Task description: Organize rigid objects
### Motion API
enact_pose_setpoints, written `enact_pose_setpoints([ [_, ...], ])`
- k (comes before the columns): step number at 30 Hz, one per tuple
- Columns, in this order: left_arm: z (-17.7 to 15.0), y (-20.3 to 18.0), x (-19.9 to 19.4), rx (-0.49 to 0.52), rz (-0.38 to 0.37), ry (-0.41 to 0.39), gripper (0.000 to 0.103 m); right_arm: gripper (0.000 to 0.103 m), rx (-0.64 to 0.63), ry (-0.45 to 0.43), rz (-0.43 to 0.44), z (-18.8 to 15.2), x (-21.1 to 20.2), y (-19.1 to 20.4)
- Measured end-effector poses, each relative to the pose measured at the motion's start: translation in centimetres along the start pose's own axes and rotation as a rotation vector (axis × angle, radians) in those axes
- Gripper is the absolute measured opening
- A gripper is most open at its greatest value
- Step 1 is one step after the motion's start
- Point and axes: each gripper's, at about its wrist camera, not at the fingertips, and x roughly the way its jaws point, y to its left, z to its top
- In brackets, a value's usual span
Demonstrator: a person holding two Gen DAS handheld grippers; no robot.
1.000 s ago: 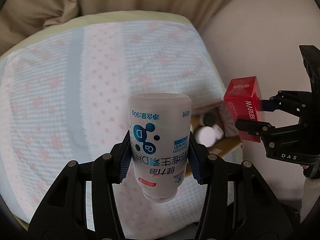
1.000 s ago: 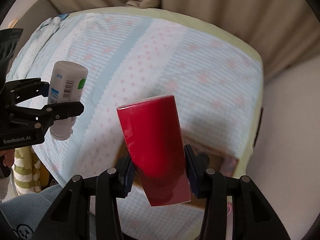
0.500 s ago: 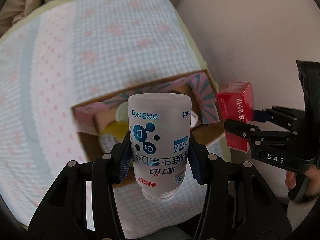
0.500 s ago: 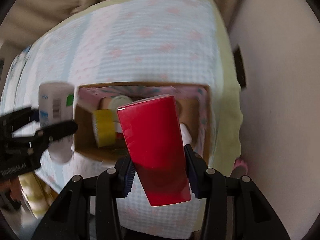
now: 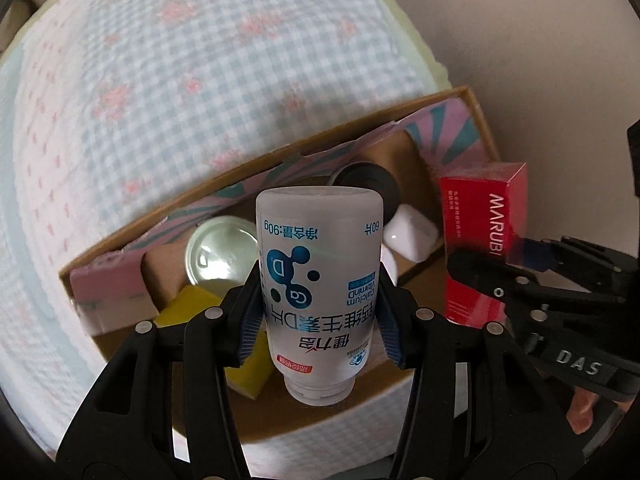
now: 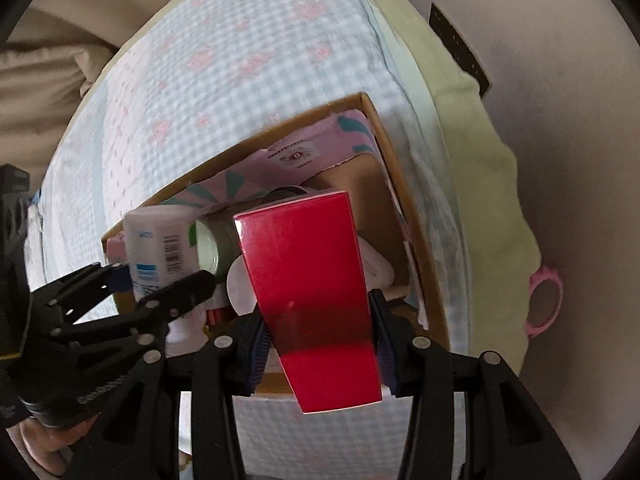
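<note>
My left gripper is shut on a white vitamin bottle with blue print, held cap-down above the open cardboard box. My right gripper is shut on a red carton marked MARUBI, also over the box. The red carton and right gripper show at the right of the left wrist view. The bottle and left gripper show at the left of the right wrist view.
The box sits near the edge of a bed with a blue-and-pink checked cover. Inside are a metal can, a yellow block, a white case and a black lid. A pink ring lies by the wall.
Both grippers moved forward and down toward the box with their objects; the box now fills the middle of both views. Both grips are unchanged.
</note>
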Motion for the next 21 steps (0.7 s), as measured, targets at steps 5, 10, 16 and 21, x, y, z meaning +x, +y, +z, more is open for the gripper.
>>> enact_pose_setpoints([
  [5,0.4,-0.5,-0.3,0.097,0.107,-0.02,0.079,0.05,0.031,0.013,-0.001,0.6,0.5,-0.5],
  [10,0.3,1.6,-1.3,0.089,0.112,-0.035,0.103,0.103,0.063,-0.041,-0.003,0.6,-1.6,-1.8],
  [16,0.0,2.4,-1.6,0.111,0.152,-0.034,0.103,0.103,0.071,-0.032,-0.006,0.0,-1.2,-2.0],
  [21,0.0,2.3,-1.8,0.1,0.142,-0.041,0.103,0.103,0.082,-0.02,-0.002,-0.3,-0.7,-2.0],
])
